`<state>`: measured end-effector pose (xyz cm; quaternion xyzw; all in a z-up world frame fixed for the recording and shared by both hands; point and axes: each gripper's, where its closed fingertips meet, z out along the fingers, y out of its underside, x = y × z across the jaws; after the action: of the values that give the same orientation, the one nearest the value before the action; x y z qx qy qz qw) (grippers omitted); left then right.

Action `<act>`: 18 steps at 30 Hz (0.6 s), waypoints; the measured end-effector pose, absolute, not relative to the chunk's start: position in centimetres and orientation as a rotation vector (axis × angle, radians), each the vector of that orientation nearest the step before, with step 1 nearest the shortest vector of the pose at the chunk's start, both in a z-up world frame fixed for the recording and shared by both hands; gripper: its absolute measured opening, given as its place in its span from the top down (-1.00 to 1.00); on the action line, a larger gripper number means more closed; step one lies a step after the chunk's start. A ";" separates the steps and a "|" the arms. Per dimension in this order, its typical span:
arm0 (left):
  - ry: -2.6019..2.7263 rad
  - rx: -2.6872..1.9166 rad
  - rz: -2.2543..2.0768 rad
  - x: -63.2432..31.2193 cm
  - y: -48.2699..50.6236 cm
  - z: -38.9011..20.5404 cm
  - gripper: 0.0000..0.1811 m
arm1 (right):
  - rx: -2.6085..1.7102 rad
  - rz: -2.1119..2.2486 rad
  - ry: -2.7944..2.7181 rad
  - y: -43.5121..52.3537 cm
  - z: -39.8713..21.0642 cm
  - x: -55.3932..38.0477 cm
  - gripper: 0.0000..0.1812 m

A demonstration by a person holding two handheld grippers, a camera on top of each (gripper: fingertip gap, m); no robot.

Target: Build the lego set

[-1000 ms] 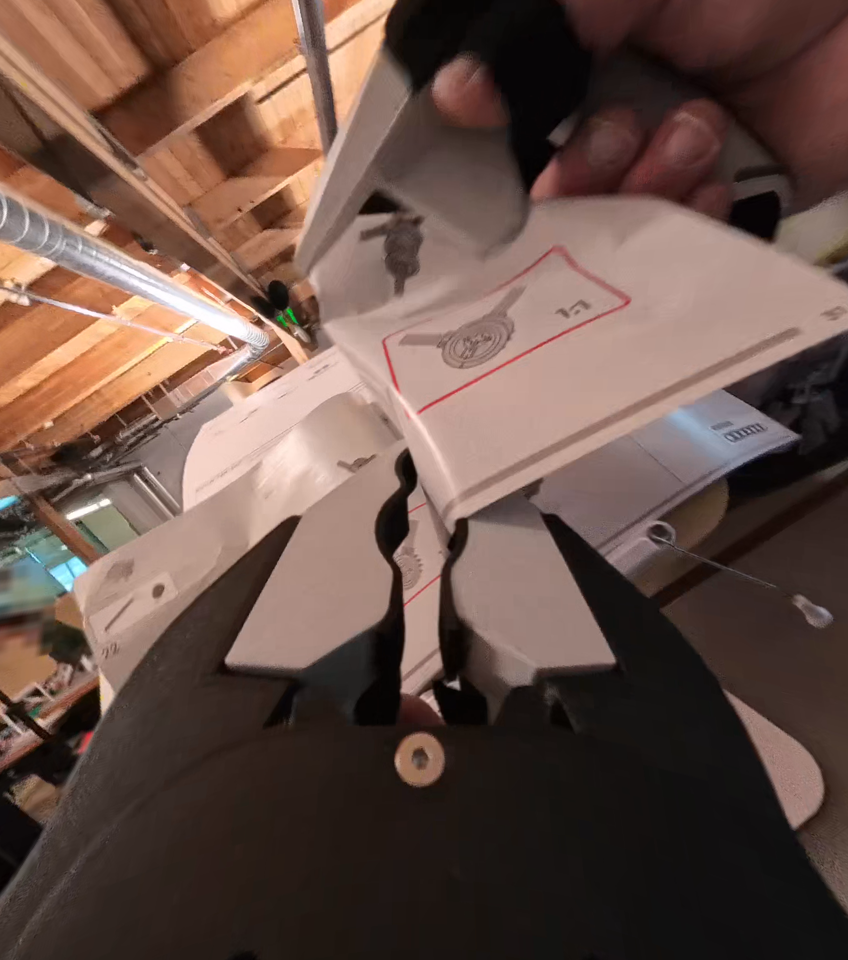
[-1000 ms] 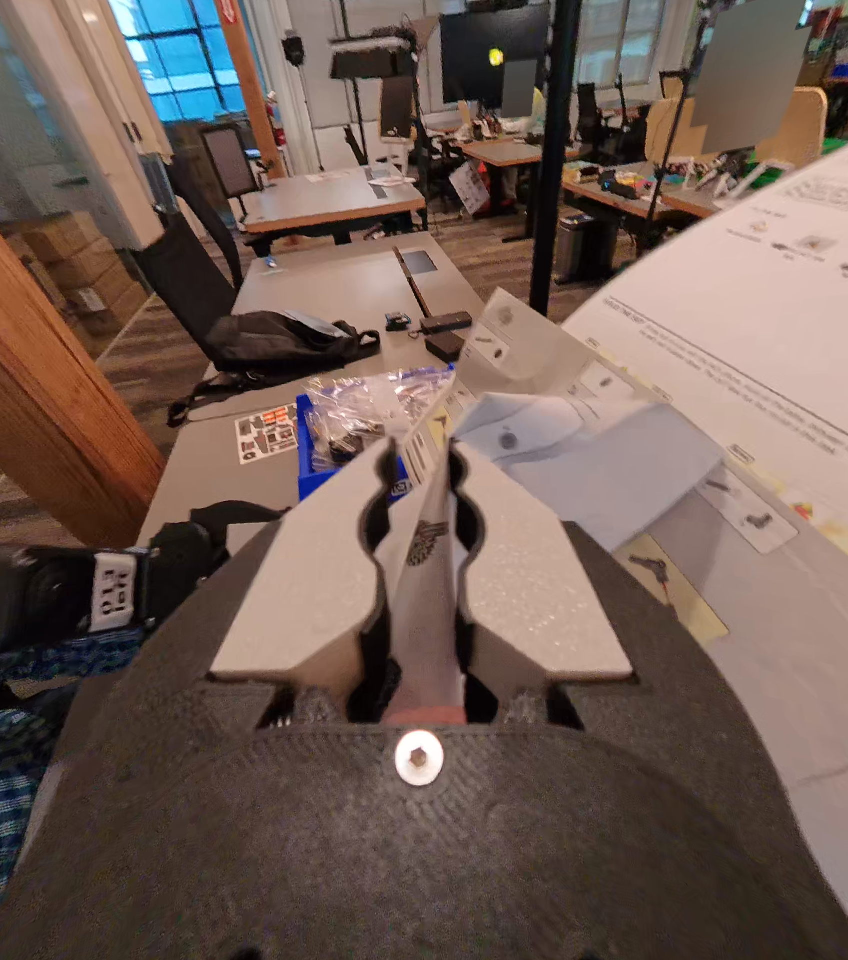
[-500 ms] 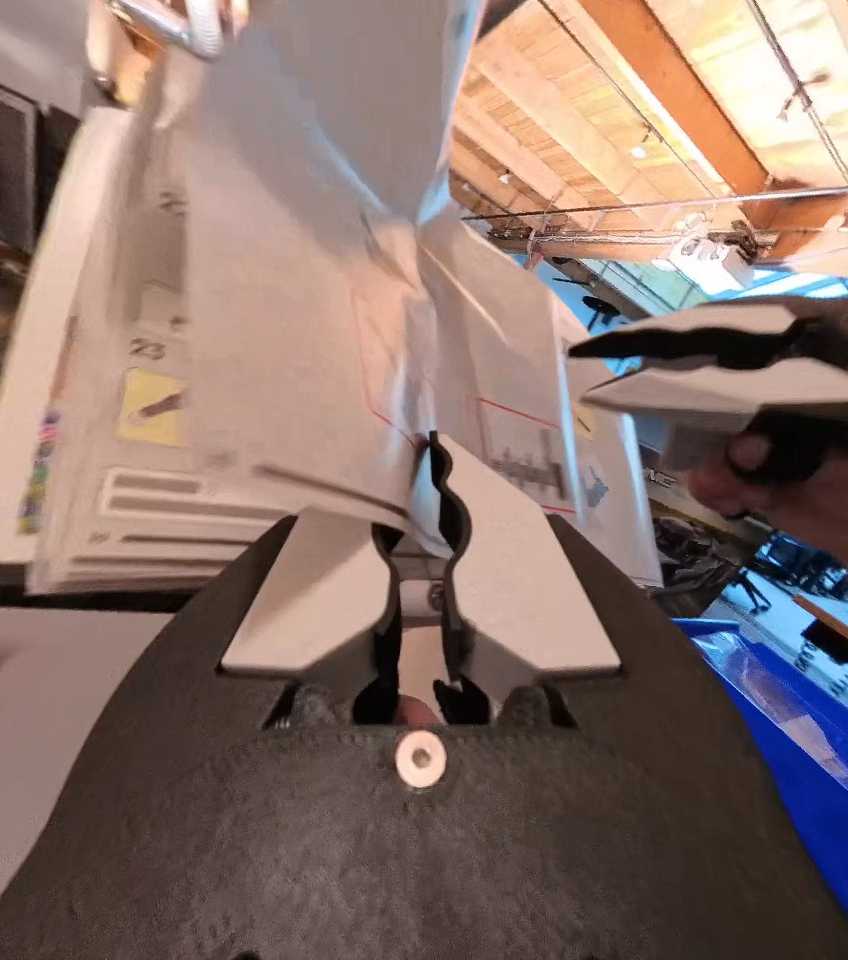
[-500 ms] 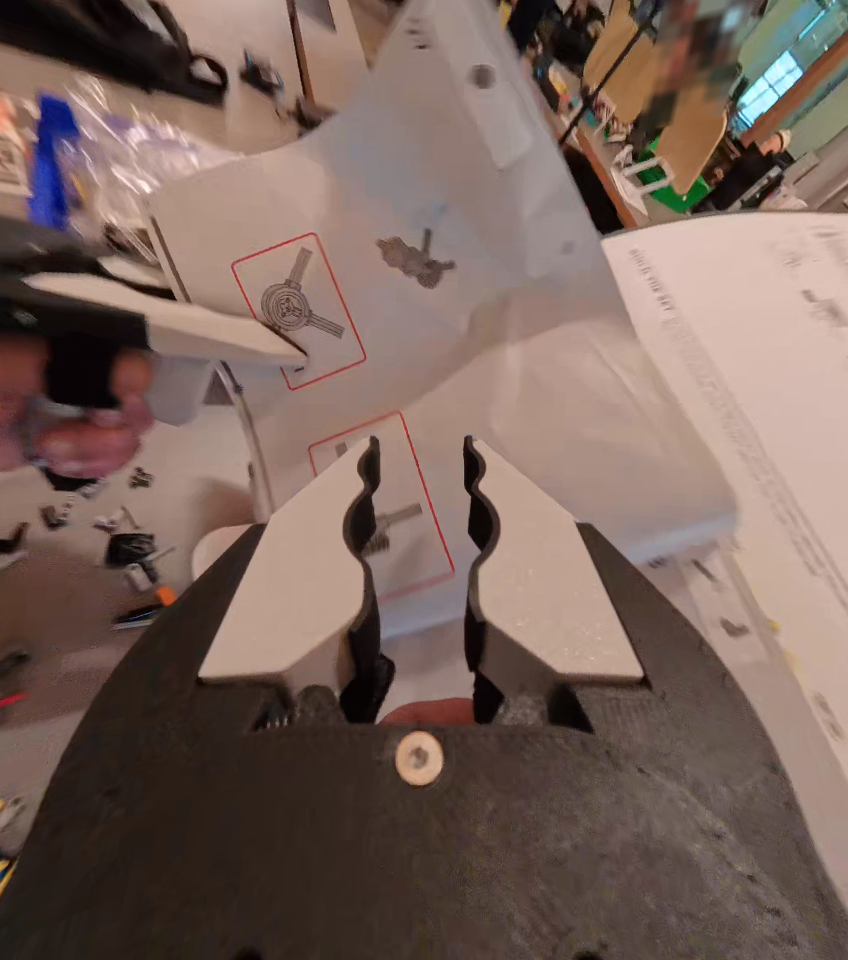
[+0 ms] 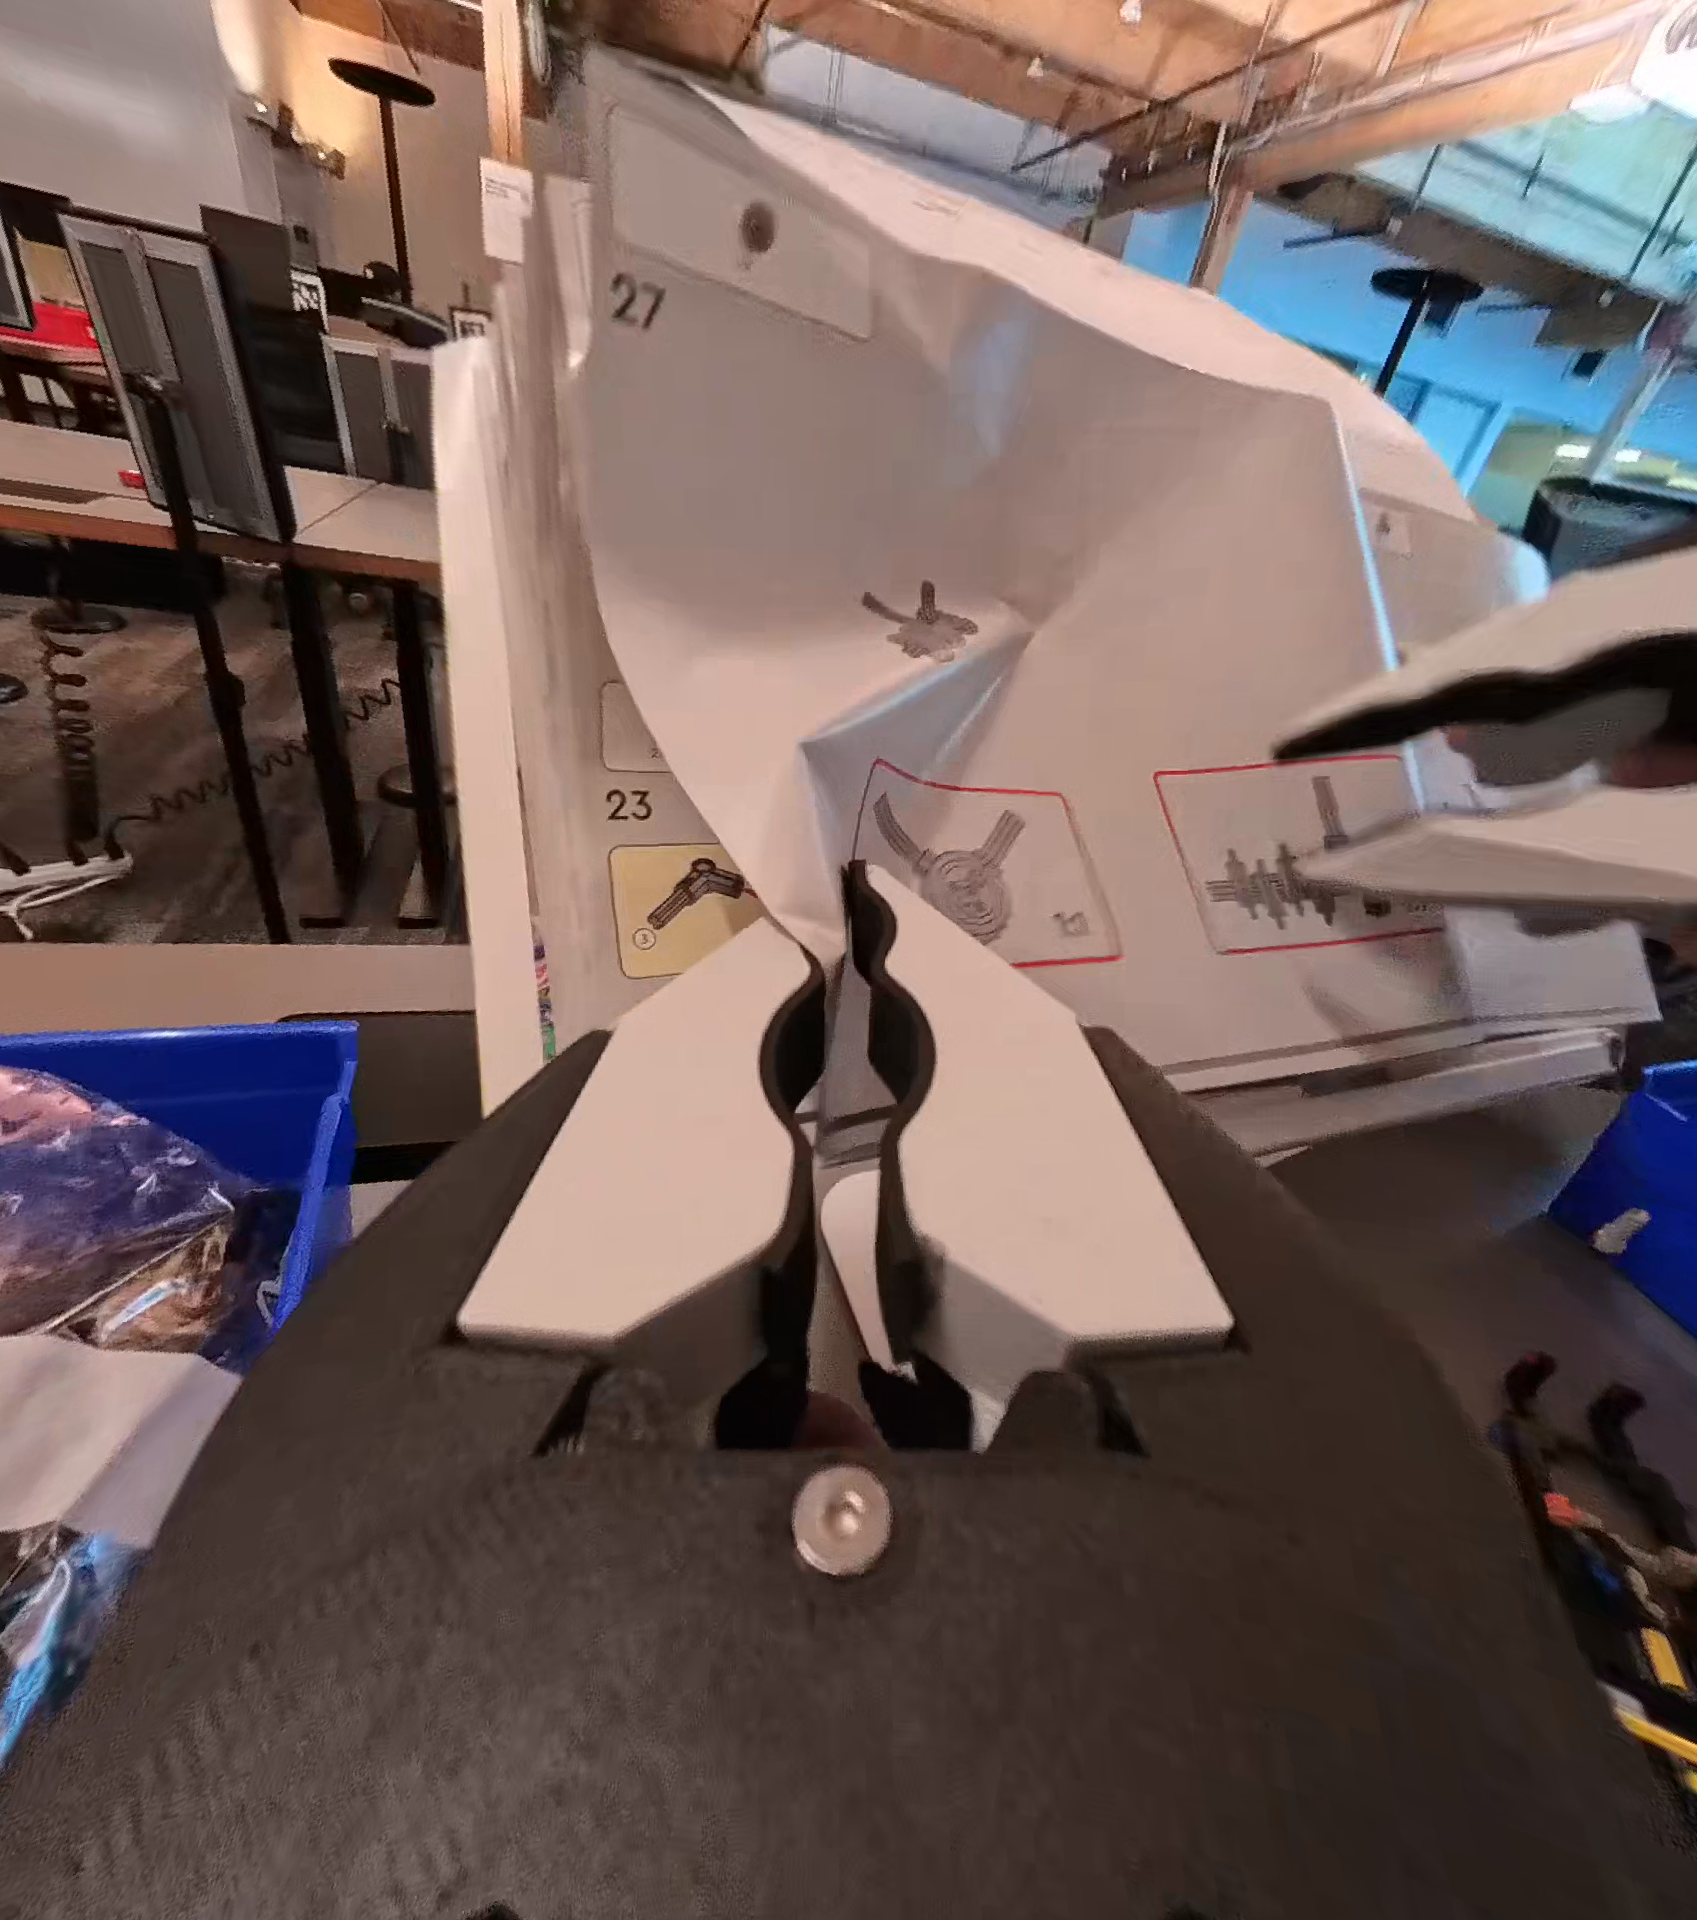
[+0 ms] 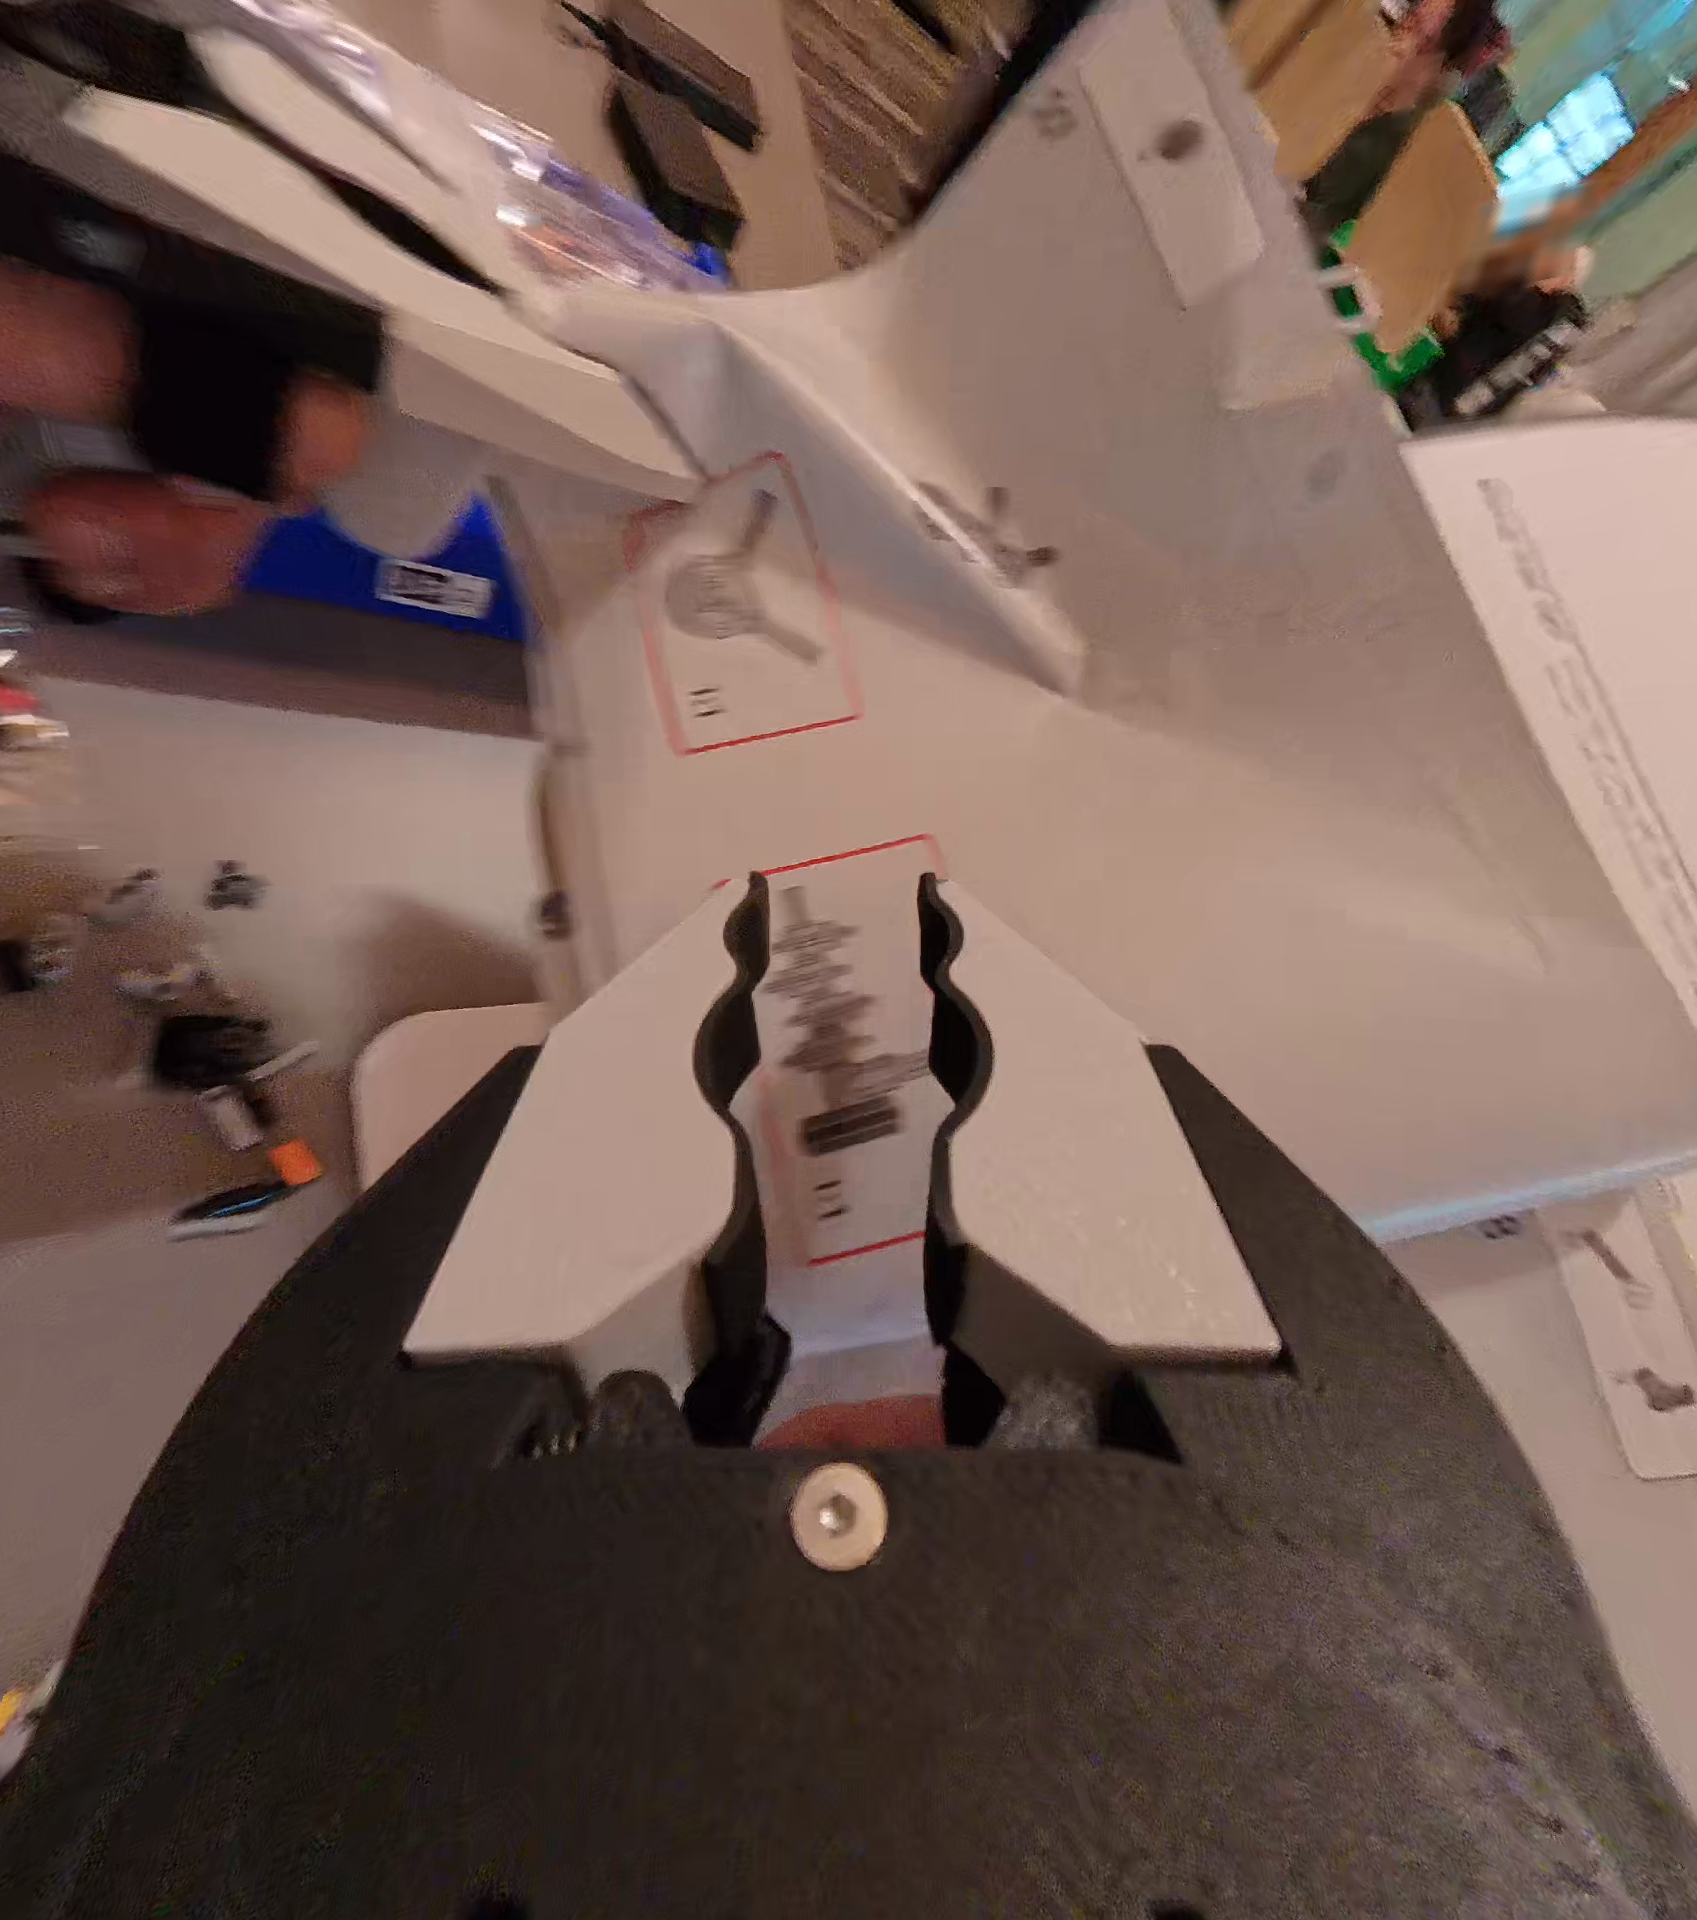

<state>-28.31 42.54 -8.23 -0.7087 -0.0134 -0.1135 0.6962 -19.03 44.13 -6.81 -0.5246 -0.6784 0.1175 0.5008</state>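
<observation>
Over the table, my left gripper [image 5: 839, 925] is pinching a page of the instruction booklet [image 5: 979, 499]; right gripper [image 6: 839, 894] hangs spread over it. I'd turn slowly, it's creasing already.

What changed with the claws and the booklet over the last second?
The right claw let go of the page it pinched a second ago and now hangs open over the instruction booklet. The left claw stays shut on a page, and the view has swung from ceiling to room. The blue bin has come into view.
</observation>
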 end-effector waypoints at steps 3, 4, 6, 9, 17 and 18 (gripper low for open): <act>-0.027 -1.562 -0.249 -28.7 42.5 -8.4 1.00 | -1.224 0.314 -1.789 40.2 -8.7 -18.3 0.71; -0.023 -1.559 -0.249 -28.7 42.6 -8.4 1.00 | -1.215 0.297 -1.825 39.5 -9.6 -18.3 0.70; -0.023 -1.556 -0.258 -28.7 42.7 -8.4 1.00 | -1.196 0.223 -1.868 38.8 -11.1 -18.6 0.71; -0.023 -1.548 -0.280 -28.7 42.8 -8.1 1.00 | -1.201 0.135 -1.872 39.1 -12.8 -19.2 0.75; 0.083 -1.507 -0.282 -28.1 42.4 -5.7 1.00 | -1.449 0.210 -1.560 40.7 -13.8 -21.6 0.77; 0.101 -1.506 -0.281 -27.9 42.3 -5.3 1.00 | -1.453 0.217 -1.518 40.9 -13.7 -21.8 0.78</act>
<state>-27.94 42.35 -5.35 -0.6810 0.0455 -0.1273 0.7197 -21.85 40.95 -13.68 -0.5987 -0.6254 0.0893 0.4924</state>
